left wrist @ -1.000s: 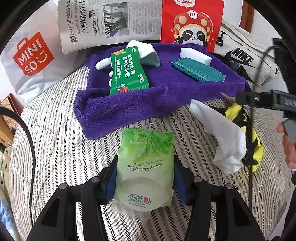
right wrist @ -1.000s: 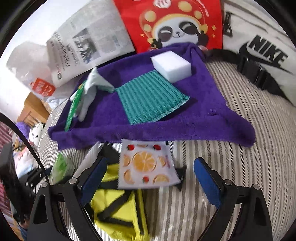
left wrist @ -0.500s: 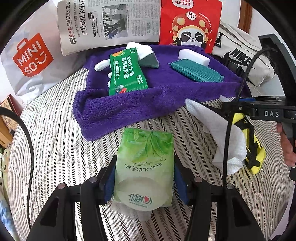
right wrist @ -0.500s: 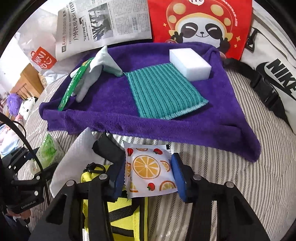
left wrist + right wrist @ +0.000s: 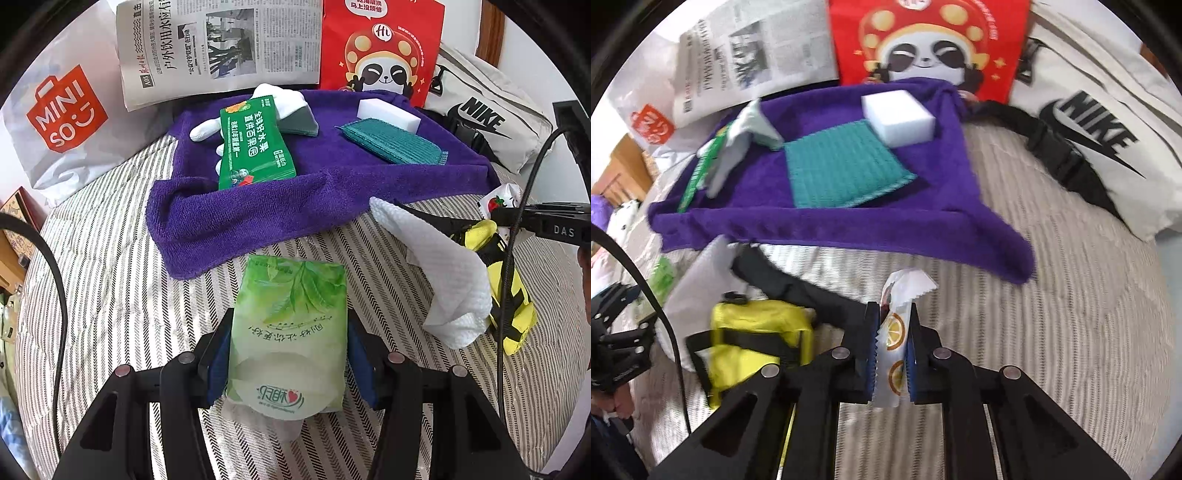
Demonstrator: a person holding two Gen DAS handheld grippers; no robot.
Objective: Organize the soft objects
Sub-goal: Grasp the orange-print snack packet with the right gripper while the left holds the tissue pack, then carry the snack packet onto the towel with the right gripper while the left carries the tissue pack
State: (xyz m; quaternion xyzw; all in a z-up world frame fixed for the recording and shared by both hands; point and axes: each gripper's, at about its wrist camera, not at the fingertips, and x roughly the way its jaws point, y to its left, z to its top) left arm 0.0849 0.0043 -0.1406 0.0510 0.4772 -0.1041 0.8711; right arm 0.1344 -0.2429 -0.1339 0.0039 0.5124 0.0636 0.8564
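Note:
My left gripper (image 5: pixel 288 354) is shut on a light green tissue pack (image 5: pixel 291 306) that rests on the striped bed cover, just in front of the purple towel (image 5: pixel 332 192). My right gripper (image 5: pixel 893 347) has its jaws closing, and both pads press a fruit-print packet (image 5: pixel 905 288), squeezed narrow and standing on edge. A green packet (image 5: pixel 255 144), a white glove (image 5: pixel 280 99), a teal cloth (image 5: pixel 391 142) and a white sponge (image 5: pixel 388 112) lie on the towel. Beside the right gripper are a white cloth (image 5: pixel 443 266) and a yellow strapped bag (image 5: pixel 757 332).
At the back lean a Miniso bag (image 5: pixel 66 110), a newspaper (image 5: pixel 221 44) and a red panda bag (image 5: pixel 380 51). A white Nike bag (image 5: pixel 1089 122) with a black strap lies at the right. Bare striped bed cover (image 5: pixel 1071 295) extends right of the right gripper.
The right gripper's jaws went from wide open around the flat fruit-print packet to clamped on it, and the packet now stands on edge. The left gripper and tissue pack stayed still.

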